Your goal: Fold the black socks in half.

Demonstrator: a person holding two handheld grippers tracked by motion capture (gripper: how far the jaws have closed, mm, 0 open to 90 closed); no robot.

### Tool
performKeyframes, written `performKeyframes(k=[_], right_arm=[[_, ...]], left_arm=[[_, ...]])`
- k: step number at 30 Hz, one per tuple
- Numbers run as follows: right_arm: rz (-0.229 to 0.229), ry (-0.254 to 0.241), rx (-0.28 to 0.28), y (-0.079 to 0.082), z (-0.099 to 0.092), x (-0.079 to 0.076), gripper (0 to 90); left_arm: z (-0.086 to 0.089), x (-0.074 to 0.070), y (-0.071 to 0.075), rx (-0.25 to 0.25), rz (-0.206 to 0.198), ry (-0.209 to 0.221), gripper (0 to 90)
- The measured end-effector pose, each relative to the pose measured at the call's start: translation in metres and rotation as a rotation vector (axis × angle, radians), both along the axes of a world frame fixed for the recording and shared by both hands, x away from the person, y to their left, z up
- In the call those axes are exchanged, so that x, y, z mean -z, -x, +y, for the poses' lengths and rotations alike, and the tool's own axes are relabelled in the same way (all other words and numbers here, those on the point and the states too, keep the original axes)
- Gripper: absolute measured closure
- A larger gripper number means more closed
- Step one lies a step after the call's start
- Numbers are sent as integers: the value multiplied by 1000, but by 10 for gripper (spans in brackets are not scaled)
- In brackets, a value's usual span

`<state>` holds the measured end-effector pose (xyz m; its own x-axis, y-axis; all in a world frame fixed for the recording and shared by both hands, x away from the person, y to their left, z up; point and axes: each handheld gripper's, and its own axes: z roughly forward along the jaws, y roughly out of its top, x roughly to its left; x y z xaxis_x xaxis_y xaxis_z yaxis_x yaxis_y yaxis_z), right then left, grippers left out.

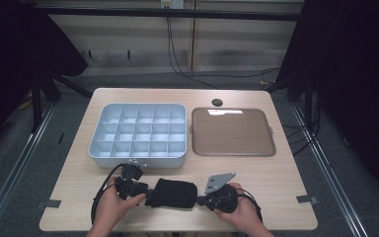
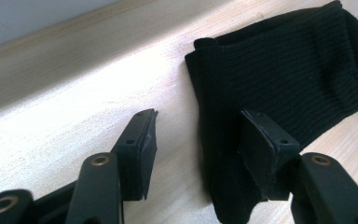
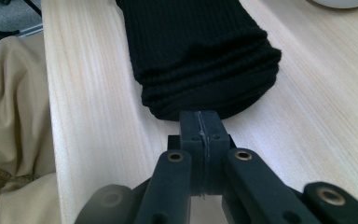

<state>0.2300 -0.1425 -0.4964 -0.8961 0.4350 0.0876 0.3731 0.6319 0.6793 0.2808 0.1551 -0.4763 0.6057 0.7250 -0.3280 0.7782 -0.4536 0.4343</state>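
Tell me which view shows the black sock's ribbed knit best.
The left gripper view: the sock lies flat there with its ribs sharp across the fabric. The right gripper view shows one bunched end close up. The high view shows a small dark shape.

Left hand-held gripper point(image 1: 145, 193), lower left of centre in the high view: jaws parted, pointing right. Right hand-held gripper point(image 1: 201, 200), lower right of centre: jaws pressed together, pointing left. Both hands low.
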Motion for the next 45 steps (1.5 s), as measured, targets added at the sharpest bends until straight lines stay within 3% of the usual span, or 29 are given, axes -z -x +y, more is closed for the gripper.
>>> performKeyframes(k=[9,19,37,45], right_arm=[[2,-14,-3,0,1,1,900],[-1,-9,-4,0,1,1,900],[0,-18,0,0,1,1,900],[5,-15,3,-1,0,1,900]], left_arm=[[0,1,-1,-16,9,2,503],[-5,1,1,4,-22,-27,606],[-10,1,1,3,17,-12,793],[-11,-2,1,10,7,-6,839]])
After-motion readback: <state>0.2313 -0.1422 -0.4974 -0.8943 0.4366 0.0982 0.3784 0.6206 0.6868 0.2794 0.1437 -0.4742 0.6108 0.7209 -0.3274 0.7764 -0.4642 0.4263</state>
